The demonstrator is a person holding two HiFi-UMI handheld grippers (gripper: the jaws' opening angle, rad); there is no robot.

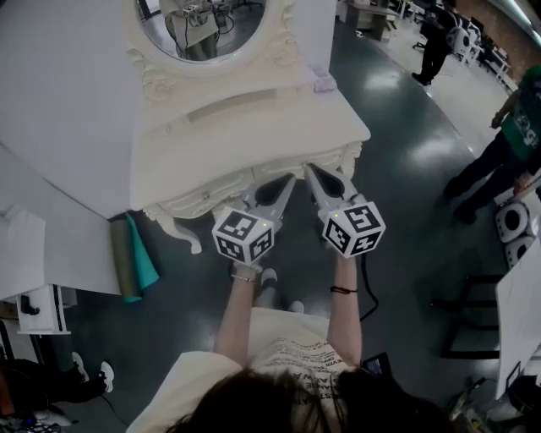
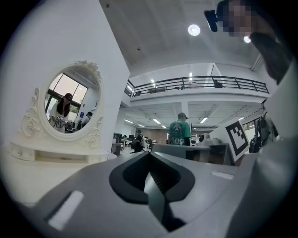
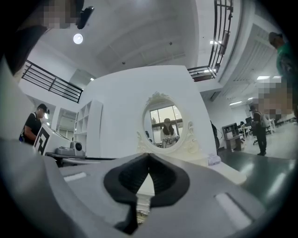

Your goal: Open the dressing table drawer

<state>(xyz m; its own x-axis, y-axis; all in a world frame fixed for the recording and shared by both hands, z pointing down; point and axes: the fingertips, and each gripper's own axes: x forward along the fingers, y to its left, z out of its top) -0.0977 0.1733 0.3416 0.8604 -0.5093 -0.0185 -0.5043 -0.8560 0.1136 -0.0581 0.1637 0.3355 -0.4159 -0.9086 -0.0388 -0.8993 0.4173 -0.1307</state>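
Note:
The cream dressing table [image 1: 254, 127] with its oval mirror [image 1: 203, 25] stands ahead of me. Its carved drawer front [image 1: 221, 194] looks closed, and I see no handle. My left gripper [image 1: 290, 180] and right gripper [image 1: 310, 170] are held level side by side, their tips at the table's front edge right of the middle. Both are shut with nothing between the pads. In the left gripper view the shut left gripper [image 2: 149, 154] sits above the table top [image 2: 28, 176], with the mirror [image 2: 70, 104] to the left. The right gripper [image 3: 148, 155] faces the mirror [image 3: 164, 126].
A small lilac box [image 1: 325, 83] lies at the table top's back right corner. Teal and olive rolls [image 1: 135, 258] lean on the floor left of the table. People [image 1: 499, 161] stand at the right, near a dark frame [image 1: 469, 321]. A white wall [image 1: 59, 101] flanks the left.

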